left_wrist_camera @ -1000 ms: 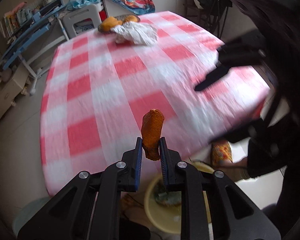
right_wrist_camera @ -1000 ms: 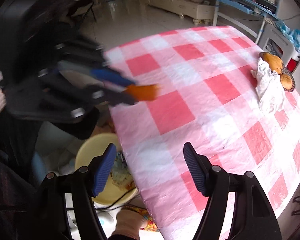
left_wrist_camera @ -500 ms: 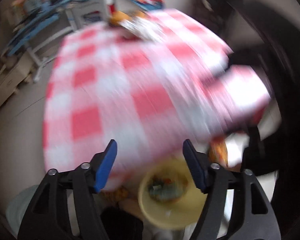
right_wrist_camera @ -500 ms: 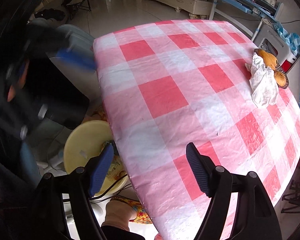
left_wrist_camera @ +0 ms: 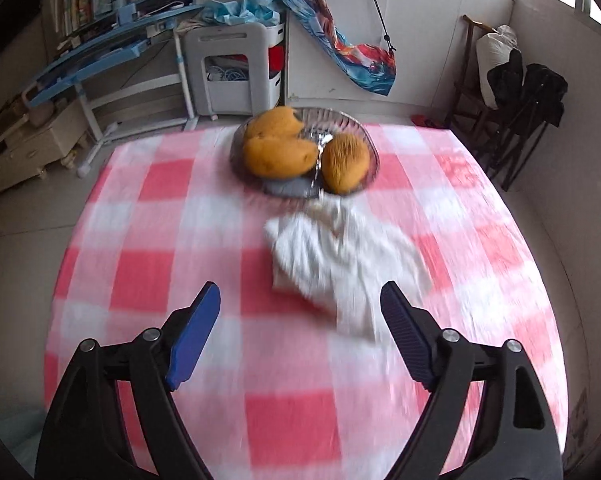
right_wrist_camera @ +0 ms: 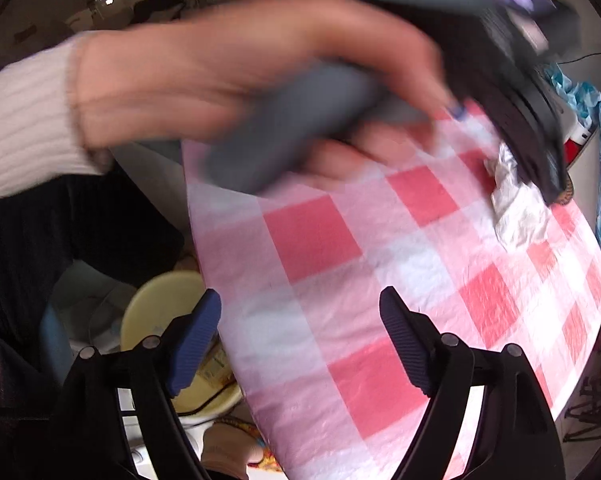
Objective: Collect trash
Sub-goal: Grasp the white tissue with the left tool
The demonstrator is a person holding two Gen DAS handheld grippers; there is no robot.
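My left gripper (left_wrist_camera: 300,332) is open and empty, low over the red-and-white checked table (left_wrist_camera: 140,280). A crumpled white paper (left_wrist_camera: 340,256) lies just ahead, slightly right of the gap between the fingers. It also shows in the right wrist view (right_wrist_camera: 516,208), partly hidden by the left gripper's body (right_wrist_camera: 512,80). My right gripper (right_wrist_camera: 300,336) is open and empty above the table's near edge. A yellow bin (right_wrist_camera: 160,316) with scraps in it stands on the floor beside the table.
A glass dish (left_wrist_camera: 360,132) with orange bread pieces (left_wrist_camera: 276,152) sits at the far table edge, behind the paper. A white stool (left_wrist_camera: 236,68) and a blue desk (left_wrist_camera: 100,44) stand beyond. The person's hand (right_wrist_camera: 240,72) crosses the right wrist view.
My left gripper opened and no longer holds the orange piece; it swung from over the bin to the far side of the table near the white paper. The right gripper stayed open.
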